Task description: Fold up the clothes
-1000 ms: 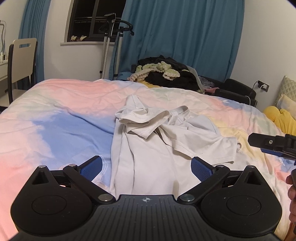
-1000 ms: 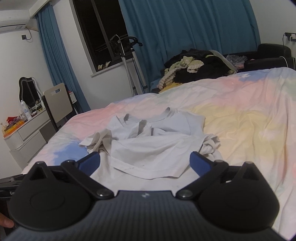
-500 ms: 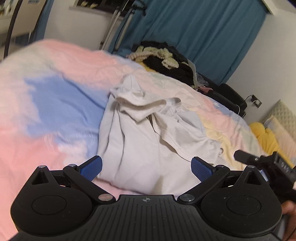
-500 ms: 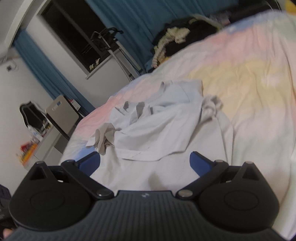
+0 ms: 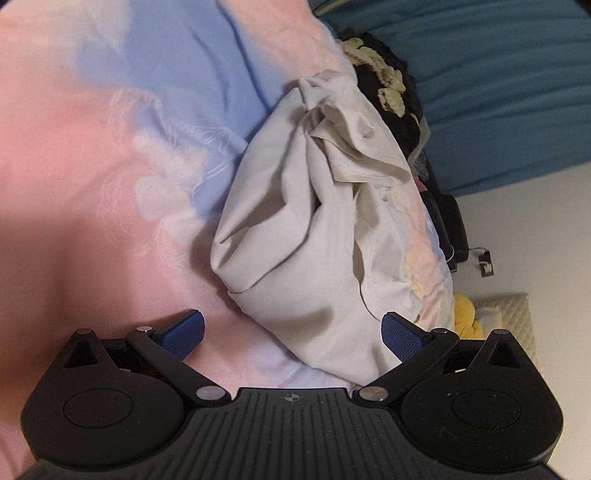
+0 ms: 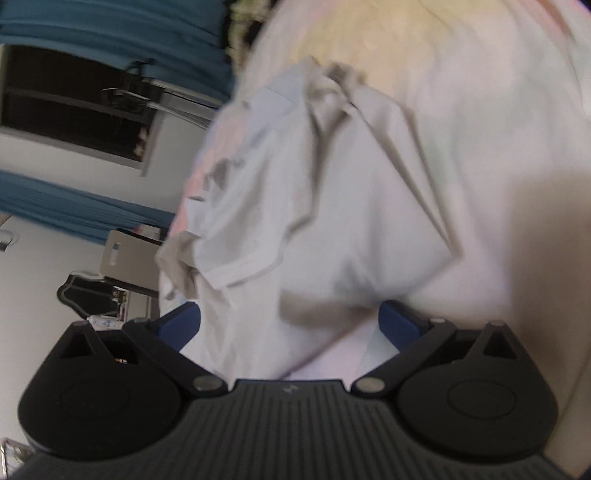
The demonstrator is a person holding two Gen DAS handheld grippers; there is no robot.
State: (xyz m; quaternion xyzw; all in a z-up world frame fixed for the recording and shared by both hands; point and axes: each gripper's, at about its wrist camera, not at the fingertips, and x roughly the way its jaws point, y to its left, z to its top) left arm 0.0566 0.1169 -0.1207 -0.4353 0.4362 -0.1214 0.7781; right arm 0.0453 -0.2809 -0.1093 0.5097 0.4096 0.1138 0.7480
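Bed w/ pastel bedspread (image 5: 92, 155) fills most of both views: pink & blue patches on left-wrist cam, pale yellow & white on right-wrist cam (image 6: 480, 92). Teal curtain (image 5: 498, 74) hangs behind bed, upper right of left view; same teal shows in blurred right view (image 6: 92, 22) beside a dark window (image 6: 66, 107).

White T-shirt (image 5: 306, 229) lies crumpled on the bedspread, not flat: body bunched w/ deep creases, a sleeve or hem flipped over on top. On right cam the shirt (image 6: 314, 206) is smeared by motion blur; one hemmed edge curls out at its left side. Near edge of shirt sits between the fingers in both views.

Dark clothes pile (image 5: 391, 92) w/ a cream knit piece on it sits past far end of shirt. Yellow item (image 5: 465, 314) beside a quilted cushion at right edge. Chair (image 6: 129, 258) & mirror frame at left of right view, blurred.

Left gripper (image 5: 291, 330): spread wide, blue pads well apart, shirt's lower corner lies in the gap, left pad over bare pink cover. Not clamped on anything.

Right gripper (image 6: 290, 321): also spread wide, shirt fabric runs between the pads; whether either pad touches cloth can't tell due to blur.
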